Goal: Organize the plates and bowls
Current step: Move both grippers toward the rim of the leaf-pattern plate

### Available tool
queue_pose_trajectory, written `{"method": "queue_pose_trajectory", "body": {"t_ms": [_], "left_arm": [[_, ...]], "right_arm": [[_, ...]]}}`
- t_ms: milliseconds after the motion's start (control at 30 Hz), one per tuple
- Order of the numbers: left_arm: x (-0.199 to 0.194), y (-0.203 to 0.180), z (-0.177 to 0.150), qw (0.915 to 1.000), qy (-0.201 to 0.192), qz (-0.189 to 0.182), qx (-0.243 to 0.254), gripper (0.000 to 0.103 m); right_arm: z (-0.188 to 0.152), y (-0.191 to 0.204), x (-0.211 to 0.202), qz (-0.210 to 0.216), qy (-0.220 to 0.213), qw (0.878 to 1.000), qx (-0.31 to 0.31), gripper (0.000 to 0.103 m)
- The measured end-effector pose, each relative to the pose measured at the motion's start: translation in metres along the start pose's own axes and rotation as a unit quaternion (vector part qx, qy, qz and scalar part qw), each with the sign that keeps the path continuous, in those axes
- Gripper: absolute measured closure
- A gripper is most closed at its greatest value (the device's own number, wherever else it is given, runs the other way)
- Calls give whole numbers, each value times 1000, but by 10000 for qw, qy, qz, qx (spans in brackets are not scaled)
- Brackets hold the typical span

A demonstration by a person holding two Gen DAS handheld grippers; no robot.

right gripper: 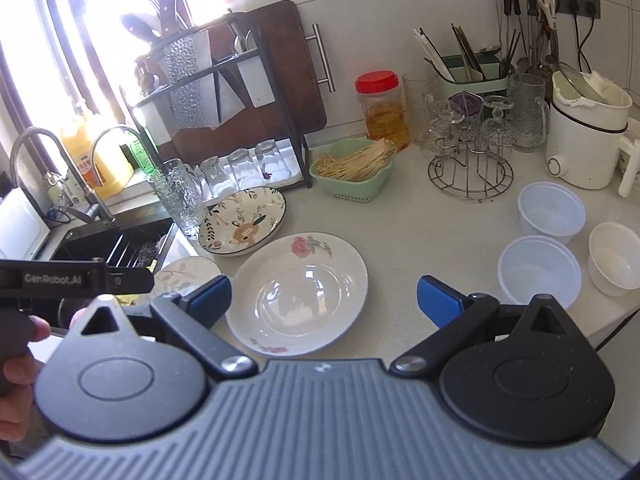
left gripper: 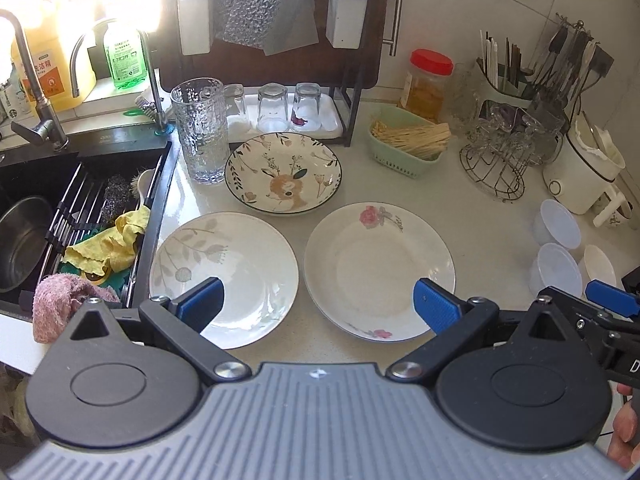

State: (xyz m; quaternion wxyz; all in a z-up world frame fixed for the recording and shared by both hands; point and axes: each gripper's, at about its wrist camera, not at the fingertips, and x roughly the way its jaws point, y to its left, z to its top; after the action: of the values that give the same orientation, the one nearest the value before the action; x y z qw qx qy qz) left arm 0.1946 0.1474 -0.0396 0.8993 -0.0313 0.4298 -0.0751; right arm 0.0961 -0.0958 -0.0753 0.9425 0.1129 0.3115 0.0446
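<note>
Currently, stage: nothing is being gripped yet; three plates and three bowls are lying spread over the bench.
Left tongs [left gripper: 318,304]: hovering wide open and empty above the near edge of the bench, straddling the gap between the two front plates.
Right tongs [right gripper: 324,300]: hovering likewise spread and empty, pointing across the rose plate.
Leaf plate [left gripper: 224,280]: sitting flat beside the sink [left gripper: 36,216], its near rim lying under the left pad of the left tongs.
Rose plate [right gripper: 298,292]: sitting flat just right of the leaf plate, not touching it, straight ahead of the right tongs.
Deer plate [left gripper: 283,173]: sitting behind both, next to the ribbed tumbler [left gripper: 199,130].
Bowls: two translucent bowls [right gripper: 540,268] and a white bowl [right gripper: 614,258] are clustering at the right end of the bench, well apart from the plates.
Deciding relation: the left tongs are nearer the leaf plate, the right tongs nearer the rose plate and the bowls; round plates offer no long axis, so a near-rim pinch looks likeliest.
</note>
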Motion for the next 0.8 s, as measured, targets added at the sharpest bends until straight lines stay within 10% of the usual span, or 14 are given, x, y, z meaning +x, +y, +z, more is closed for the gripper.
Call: {"method": "queue_pose_trajectory", "body": {"t_ms": [800], "left_arm": [[104, 141, 19, 9960, 724, -530, 34, 2]], "right_arm": [[-30, 114, 111, -338, 791, 9963, -43, 23]]}}
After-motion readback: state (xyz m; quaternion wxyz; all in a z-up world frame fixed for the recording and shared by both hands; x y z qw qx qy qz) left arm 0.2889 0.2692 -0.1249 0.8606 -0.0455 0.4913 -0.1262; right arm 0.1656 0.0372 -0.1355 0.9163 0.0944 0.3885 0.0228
